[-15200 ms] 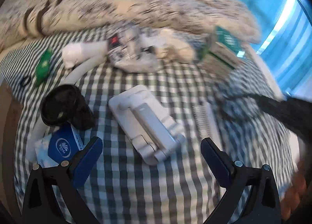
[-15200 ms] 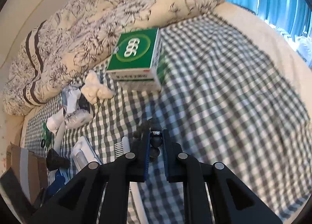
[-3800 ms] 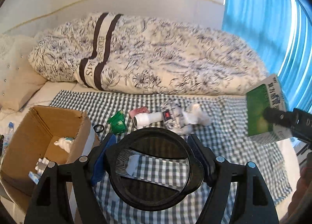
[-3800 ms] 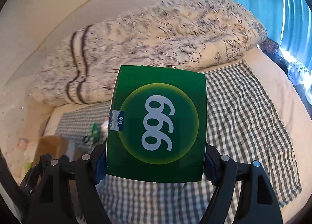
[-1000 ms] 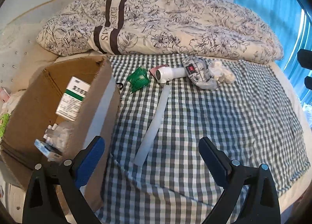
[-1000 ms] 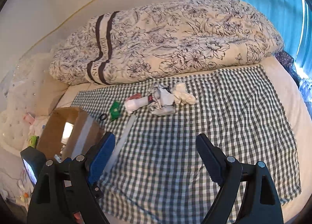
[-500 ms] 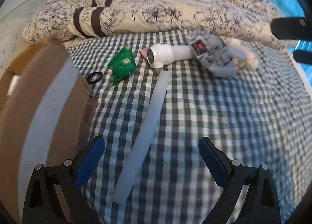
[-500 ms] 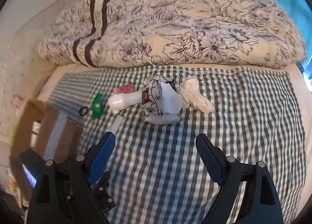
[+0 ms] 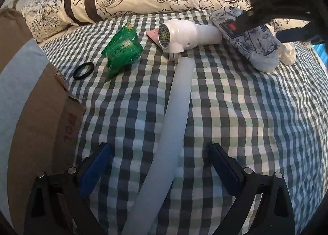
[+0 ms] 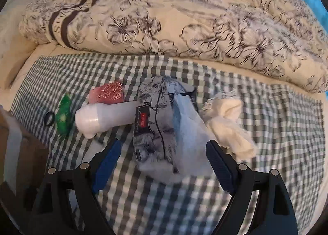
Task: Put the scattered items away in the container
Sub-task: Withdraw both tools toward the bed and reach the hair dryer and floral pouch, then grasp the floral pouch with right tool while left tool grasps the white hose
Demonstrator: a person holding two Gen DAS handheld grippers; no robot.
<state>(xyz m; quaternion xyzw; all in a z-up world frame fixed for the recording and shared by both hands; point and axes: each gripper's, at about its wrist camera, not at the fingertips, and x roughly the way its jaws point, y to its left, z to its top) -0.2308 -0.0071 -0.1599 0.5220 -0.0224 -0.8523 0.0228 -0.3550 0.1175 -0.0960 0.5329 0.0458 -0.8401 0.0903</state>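
Observation:
A long pale translucent tube (image 9: 174, 124) lies on the checked cloth (image 9: 256, 112), passing between the fingers of my open left gripper (image 9: 160, 169). Beyond it rest a white hair-dryer-like device (image 9: 188, 35), a green packet (image 9: 123, 49), a black ring (image 9: 83, 70) and a floral pouch (image 9: 258, 44). The cardboard box (image 9: 26, 112) stands at the left. My open right gripper (image 10: 162, 163) hovers just over the floral pouch (image 10: 155, 120), with white tissue (image 10: 188, 124) and a cream cloth bundle (image 10: 229, 124) beside it. The white device (image 10: 102, 120) and a red patterned item (image 10: 107, 94) lie left of the pouch.
A rolled floral duvet (image 10: 164, 13) runs along the back of the bed. The right gripper's black body (image 9: 287, 3) shows at the upper right of the left wrist view. The checked cloth (image 10: 287, 142) stretches to the right.
Both grippers have dropped lower and closer to the bed. The left now straddles the pale tube; the right has closed in over the floral pouch. Both stay open.

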